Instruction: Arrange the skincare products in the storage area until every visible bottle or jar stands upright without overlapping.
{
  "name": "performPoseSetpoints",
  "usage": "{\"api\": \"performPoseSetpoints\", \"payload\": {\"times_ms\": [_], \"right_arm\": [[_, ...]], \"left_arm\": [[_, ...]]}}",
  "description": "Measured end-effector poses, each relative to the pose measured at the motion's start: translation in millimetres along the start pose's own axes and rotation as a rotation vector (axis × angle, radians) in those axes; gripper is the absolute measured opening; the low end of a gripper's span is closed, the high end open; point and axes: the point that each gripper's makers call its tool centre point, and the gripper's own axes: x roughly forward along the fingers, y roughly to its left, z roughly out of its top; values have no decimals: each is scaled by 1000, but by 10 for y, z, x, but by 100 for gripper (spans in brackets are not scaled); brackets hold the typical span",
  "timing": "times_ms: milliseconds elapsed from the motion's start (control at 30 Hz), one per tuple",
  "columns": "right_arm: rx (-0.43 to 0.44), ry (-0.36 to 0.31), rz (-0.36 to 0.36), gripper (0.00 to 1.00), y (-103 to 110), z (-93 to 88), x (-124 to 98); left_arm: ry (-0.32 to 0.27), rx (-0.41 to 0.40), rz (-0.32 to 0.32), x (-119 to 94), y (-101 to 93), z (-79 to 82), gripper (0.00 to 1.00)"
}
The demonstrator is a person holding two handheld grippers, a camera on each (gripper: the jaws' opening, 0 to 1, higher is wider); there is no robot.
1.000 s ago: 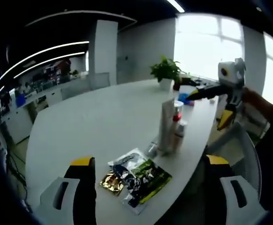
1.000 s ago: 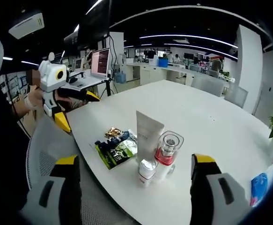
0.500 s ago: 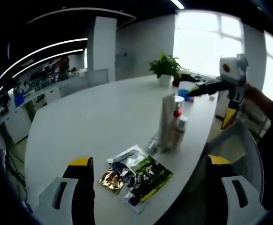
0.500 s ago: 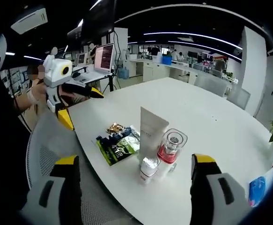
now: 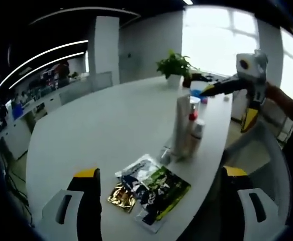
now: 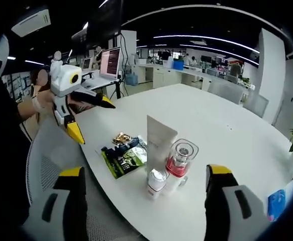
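Observation:
Three skincare items stand upright, close together near the table's edge: a tall white tube (image 5: 181,123) (image 6: 160,143), a red bottle with a clear cap (image 5: 192,116) (image 6: 180,158) and a small white bottle (image 5: 197,131) (image 6: 155,182). A tiny item (image 5: 165,156) sits at the tube's base. Green and dark sachets (image 5: 154,188) (image 6: 125,156) and a gold sachet (image 5: 120,193) (image 6: 120,138) lie flat beside them. My left gripper (image 5: 161,173) (image 6: 92,119) is open, empty, short of the sachets. My right gripper (image 6: 145,171) (image 5: 229,106) is open, empty, off the table's edge.
The white oval table (image 5: 101,125) stretches away behind the products. A potted plant (image 5: 174,65) and a blue packet (image 6: 276,198) are at its far end. A grey mesh chair (image 6: 51,160) stands at the edge, and a lit screen (image 6: 110,63) beyond it.
In the right gripper view the left gripper has come nearer the table and the sachets. Both views have shifted slightly with the hands. The products have not moved.

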Motion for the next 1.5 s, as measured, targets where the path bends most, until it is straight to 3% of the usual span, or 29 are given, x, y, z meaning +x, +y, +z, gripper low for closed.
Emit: {"api": "performPoseSetpoints", "payload": {"times_ms": [233,700,867,1067,1200,1333,1500], "right_arm": [[6,-5,8,99,-15,10,14],[25,16,25,84,-47,-84,62],[36,15,19,80,-65,-101,50],[43,33,20,77,-86,-160,39],[48,31,18,75,-95,-182,39],[57,32,28,75,-77,-205,47],[60,37,32,73,-78,-225,48]], "left_arm": [[23,26,-28,163,23,16,97],[43,97,-94,582,46,0,97],[55,104,-119,718,43,-46,86],[49,118,-200,929,-37,-43,71],[72,161,-223,1071,-68,-92,55],[89,192,-264,1164,-127,-143,49],[116,240,-271,1276,-128,-213,40]]}}
